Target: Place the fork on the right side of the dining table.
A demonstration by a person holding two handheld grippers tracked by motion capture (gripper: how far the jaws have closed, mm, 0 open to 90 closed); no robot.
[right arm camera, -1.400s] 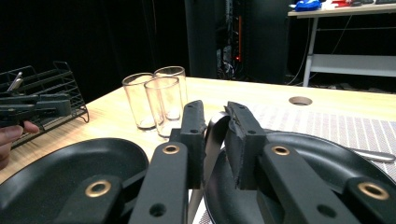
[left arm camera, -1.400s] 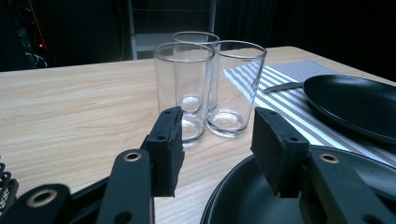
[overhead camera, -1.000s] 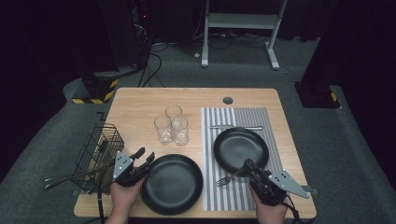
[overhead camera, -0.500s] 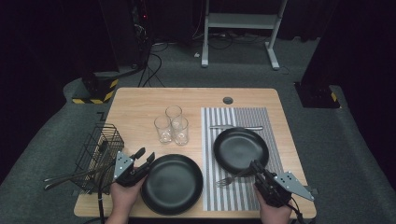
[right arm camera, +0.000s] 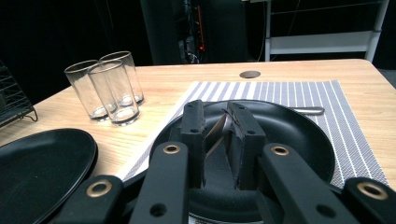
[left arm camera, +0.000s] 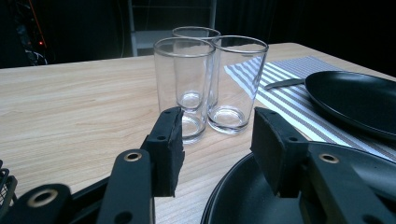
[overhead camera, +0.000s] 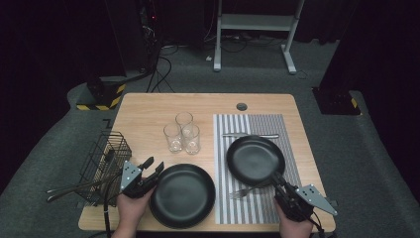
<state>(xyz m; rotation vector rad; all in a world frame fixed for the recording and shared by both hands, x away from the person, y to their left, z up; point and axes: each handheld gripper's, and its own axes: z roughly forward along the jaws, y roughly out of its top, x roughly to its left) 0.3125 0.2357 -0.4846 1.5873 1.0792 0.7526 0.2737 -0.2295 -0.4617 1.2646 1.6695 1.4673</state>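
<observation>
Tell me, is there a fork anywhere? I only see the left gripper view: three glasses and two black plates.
Observer: Yes, a fork lies on the striped mat, beside the near rim of the right-hand plate.
Operator: What's off to the left of the table?
Observer: A wire basket stands at the table's left edge, with long thin utensils sticking out of it.

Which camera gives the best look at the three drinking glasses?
The left gripper view: the glasses stand close and large just beyond its jaws, clear and empty, bunched together. The right gripper view shows them smaller, off to the side. The high view shows them from above, tiny, mid-table.
</observation>
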